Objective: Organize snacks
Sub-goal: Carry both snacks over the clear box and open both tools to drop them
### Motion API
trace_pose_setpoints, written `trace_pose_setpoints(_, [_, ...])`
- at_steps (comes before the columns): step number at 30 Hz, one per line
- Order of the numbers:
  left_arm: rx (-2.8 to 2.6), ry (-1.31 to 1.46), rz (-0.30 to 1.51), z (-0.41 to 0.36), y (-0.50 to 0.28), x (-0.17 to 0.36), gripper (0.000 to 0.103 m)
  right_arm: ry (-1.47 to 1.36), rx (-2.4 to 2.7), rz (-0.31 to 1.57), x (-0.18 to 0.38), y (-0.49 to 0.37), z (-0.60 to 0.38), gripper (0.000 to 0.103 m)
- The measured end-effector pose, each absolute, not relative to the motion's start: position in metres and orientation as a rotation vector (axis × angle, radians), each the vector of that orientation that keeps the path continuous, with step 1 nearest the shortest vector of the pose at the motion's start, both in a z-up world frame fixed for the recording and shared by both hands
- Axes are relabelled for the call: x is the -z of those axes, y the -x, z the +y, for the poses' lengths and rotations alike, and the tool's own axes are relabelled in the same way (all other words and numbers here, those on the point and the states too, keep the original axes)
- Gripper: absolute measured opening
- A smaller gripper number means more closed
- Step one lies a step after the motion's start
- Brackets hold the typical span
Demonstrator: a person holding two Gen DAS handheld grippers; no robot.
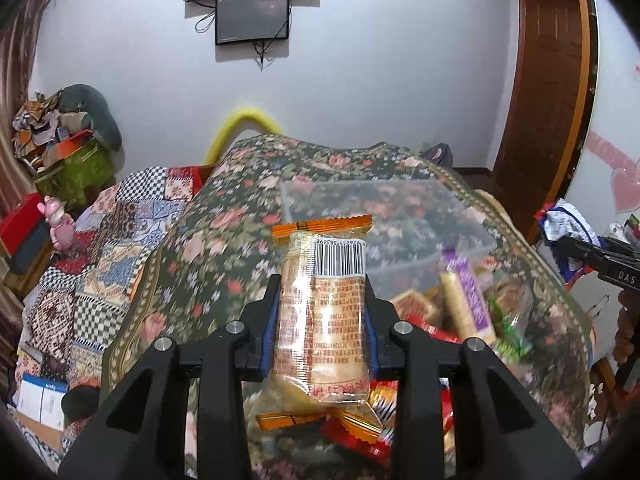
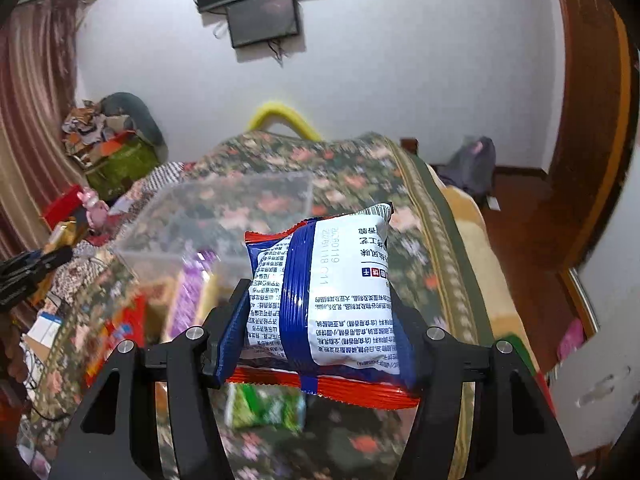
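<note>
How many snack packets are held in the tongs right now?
2: the orange-ended wafer packet in the left tongs, and the blue-and-white snack bag in the right tongs.

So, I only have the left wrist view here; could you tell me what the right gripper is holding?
Observer: The right gripper is shut on a blue-and-white packet, printed back facing the camera.
Operator: Thanks. Is anything lying under that packet?
Observer: Yes, a green snack lies on the floral cloth just below it.
Operator: And what is to the right of the bed?
Observer: A grey bag sits on the floor by the wall.
</note>
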State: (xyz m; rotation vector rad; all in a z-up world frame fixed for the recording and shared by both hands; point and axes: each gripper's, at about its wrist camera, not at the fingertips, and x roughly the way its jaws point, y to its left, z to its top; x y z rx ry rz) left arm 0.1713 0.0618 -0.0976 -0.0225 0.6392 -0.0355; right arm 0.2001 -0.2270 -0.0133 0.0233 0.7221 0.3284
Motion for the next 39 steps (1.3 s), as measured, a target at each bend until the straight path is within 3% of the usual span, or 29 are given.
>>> trace_pose_setpoints(14, [0.003,-0.006,0.630,0.052,-0.241,0.095,0.034,0.027,-0.414,0.652,0.009,-0.242,-0.166,0.058])
trace_pose_setpoints(39, [0.077,0.036,0.880,0.035,-0.335,0.153,0.035,0.088,-0.436,0.913,0.065,-0.307,-0.134,0.059])
